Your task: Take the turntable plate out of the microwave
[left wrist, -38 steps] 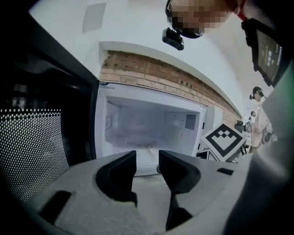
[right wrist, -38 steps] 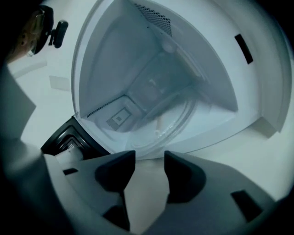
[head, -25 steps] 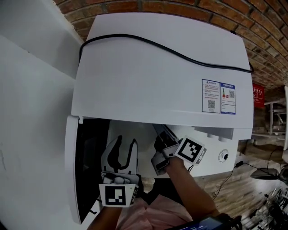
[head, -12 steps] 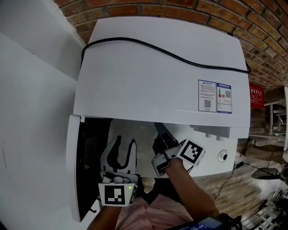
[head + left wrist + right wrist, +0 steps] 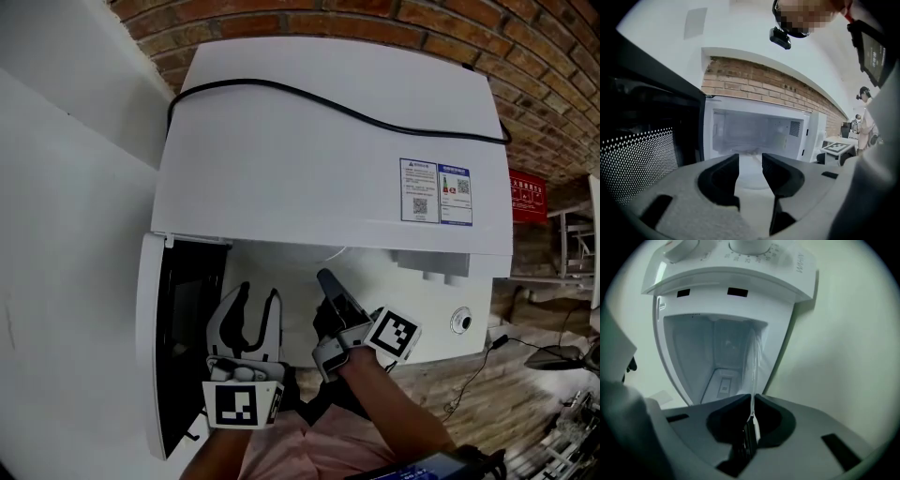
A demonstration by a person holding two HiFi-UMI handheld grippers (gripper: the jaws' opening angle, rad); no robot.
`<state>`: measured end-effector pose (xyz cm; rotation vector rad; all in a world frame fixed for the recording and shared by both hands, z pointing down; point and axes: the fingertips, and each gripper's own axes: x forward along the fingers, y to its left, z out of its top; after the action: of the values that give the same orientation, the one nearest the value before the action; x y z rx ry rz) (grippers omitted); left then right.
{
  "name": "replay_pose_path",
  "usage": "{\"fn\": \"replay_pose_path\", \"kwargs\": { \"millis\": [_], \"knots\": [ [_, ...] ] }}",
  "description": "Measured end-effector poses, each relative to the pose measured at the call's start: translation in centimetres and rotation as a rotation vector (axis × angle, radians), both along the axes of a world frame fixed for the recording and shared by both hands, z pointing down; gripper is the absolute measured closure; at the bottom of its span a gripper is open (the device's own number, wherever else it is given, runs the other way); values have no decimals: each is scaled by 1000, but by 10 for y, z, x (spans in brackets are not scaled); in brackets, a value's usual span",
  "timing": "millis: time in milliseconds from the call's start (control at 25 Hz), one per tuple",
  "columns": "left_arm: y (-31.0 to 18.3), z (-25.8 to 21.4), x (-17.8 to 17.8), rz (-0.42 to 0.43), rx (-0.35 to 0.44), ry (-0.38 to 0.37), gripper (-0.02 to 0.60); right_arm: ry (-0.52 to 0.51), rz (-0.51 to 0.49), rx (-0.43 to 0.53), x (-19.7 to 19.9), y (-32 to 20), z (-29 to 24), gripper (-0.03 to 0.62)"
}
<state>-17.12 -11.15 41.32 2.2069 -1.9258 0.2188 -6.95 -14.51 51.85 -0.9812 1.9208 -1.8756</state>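
The white microwave (image 5: pixel 328 169) stands with its door (image 5: pixel 153 356) swung open to the left. The glass turntable plate (image 5: pixel 754 359) shows edge-on in the right gripper view, running from the jaws back into the cavity. My right gripper (image 5: pixel 325 279) (image 5: pixel 751 405) is shut on the plate's rim at the cavity mouth. In the left gripper view the plate (image 5: pixel 751 171) is a pale disc low in the cavity (image 5: pixel 754 133). My left gripper (image 5: pixel 247 302) (image 5: pixel 750 164) hangs open in front of the opening, beside the door, with nothing gripped.
A black cable (image 5: pixel 328 98) lies across the microwave's top, and a brick wall (image 5: pixel 375 19) rises behind it. The control panel with its knob (image 5: pixel 459 322) is right of the cavity. The door's perforated window (image 5: pixel 637 159) stands close on my left.
The right gripper has drawn back a little out of the cavity, so more of its fingers show below the microwave's front edge. The left gripper has stayed where it was.
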Motion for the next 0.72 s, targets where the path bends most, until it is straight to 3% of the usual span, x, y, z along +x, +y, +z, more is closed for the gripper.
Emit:
{"fn": "replay_pose_path", "kwargs": {
  "millis": [160, 360, 480, 720],
  "knots": [
    [3, 0, 5, 11, -2, 2, 420, 2, -1, -19, 5, 15, 1, 563],
    [4, -1, 8, 15, 2, 5, 420, -22, -30, 47, 1, 12, -4, 553],
    [5, -2, 7, 13, 2, 1, 420, -43, -35, 74, 0, 3, -5, 449],
    [5, -5, 6, 10, 9, -5, 420, -58, -24, 62, -2, -24, 3, 411]
  ]
}}
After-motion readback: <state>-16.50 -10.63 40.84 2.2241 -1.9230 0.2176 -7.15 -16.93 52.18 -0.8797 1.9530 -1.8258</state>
